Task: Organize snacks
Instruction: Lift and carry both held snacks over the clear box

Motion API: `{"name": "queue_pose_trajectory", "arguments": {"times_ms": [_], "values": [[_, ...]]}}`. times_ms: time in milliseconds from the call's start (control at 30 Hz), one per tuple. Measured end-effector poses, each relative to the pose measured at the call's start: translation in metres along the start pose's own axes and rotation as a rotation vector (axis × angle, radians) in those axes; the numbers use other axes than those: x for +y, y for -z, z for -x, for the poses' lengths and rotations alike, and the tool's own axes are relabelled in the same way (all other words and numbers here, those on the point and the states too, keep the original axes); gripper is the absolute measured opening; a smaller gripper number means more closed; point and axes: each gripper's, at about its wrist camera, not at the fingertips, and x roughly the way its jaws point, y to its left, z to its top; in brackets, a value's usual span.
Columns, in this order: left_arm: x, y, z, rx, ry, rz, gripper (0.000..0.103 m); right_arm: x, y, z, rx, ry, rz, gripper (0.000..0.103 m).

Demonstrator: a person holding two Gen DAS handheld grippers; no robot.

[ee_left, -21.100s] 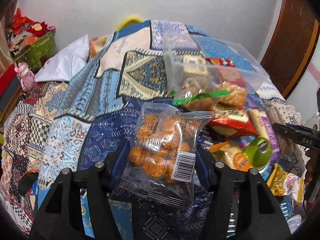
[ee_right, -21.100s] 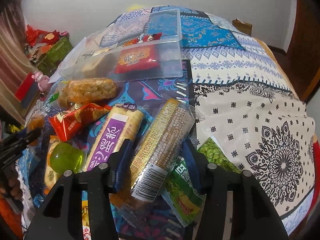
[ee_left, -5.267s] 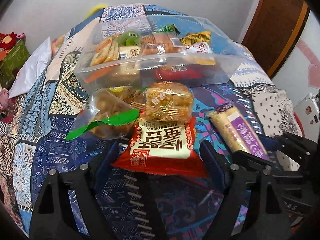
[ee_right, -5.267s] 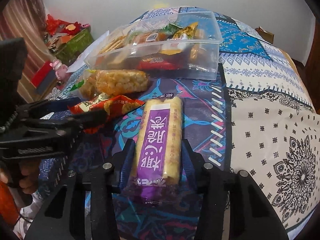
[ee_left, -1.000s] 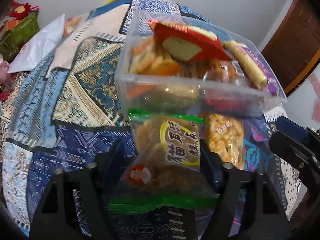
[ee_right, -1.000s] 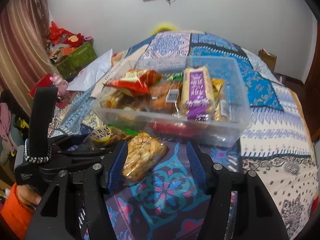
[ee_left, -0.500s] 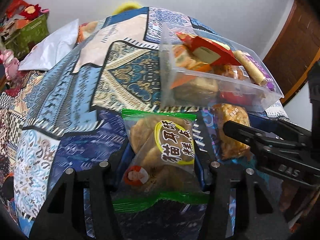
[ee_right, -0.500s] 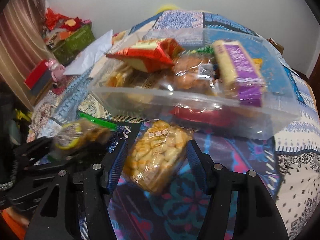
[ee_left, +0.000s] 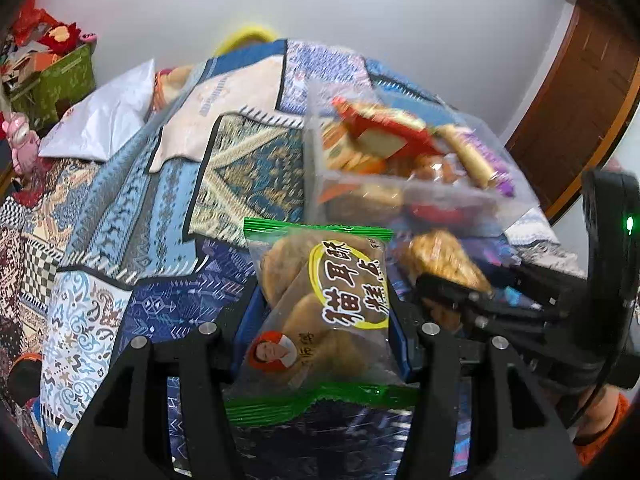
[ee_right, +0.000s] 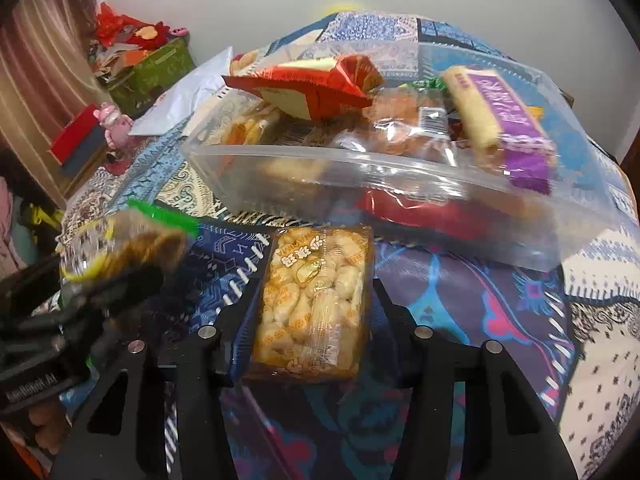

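My left gripper (ee_left: 326, 320) is shut on a clear pastry bag with green edges (ee_left: 320, 304) and holds it above the bedspread; the bag also shows in the right wrist view (ee_right: 120, 248). My right gripper (ee_right: 312, 308) is shut on a clear pack of golden puffed snacks (ee_right: 314, 300), which also shows in the left wrist view (ee_left: 444, 264). A clear plastic bin (ee_right: 400, 196) just beyond both holds several snacks, with a red packet (ee_right: 316, 84) and a purple bar (ee_right: 504, 124) on top. The bin also shows in the left wrist view (ee_left: 404, 196).
The patchwork bedspread (ee_left: 168, 208) covers the bed. A white pillow (ee_left: 100, 124) lies at the far left. A green box of clutter (ee_right: 152, 68) and a pink toy (ee_right: 112, 120) stand off the bed's left side. A wooden door (ee_left: 580, 92) is at the right.
Both grippers have closed on their packs. The left one has lifted the pastry bag; the right one has moved in around the puffed snack pack and gripped it.
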Motion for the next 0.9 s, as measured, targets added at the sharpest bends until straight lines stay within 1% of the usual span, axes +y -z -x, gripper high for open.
{"name": "queue_pose_trajectory", "arguments": {"times_ms": [67,167,267,467,667,900], "values": [[-0.005,-0.005,0.006,-0.018,0.005,-0.005,0.054,-0.003,0.003,0.009,-0.013,-0.003,-0.002,0.046],[-0.015,-0.013,0.014,-0.045,0.020,-0.005,0.054,-0.010,0.004,0.029,-0.055,-0.010,-0.013,0.046],[-0.024,-0.023,0.019,-0.060,0.059,-0.006,0.054,-0.019,0.003,0.052,-0.109,-0.019,-0.033,0.046],[-0.048,-0.041,0.022,-0.093,0.059,-0.055,0.054,-0.038,-0.010,0.088,-0.223,0.015,-0.056,0.046],[-0.071,-0.066,0.020,-0.136,0.056,-0.091,0.054,-0.054,-0.032,0.105,-0.299,0.038,-0.073,0.046],[-0.088,-0.099,0.009,-0.175,0.061,-0.089,0.054,-0.072,-0.051,0.111,-0.356,0.067,-0.098,0.046]]}}
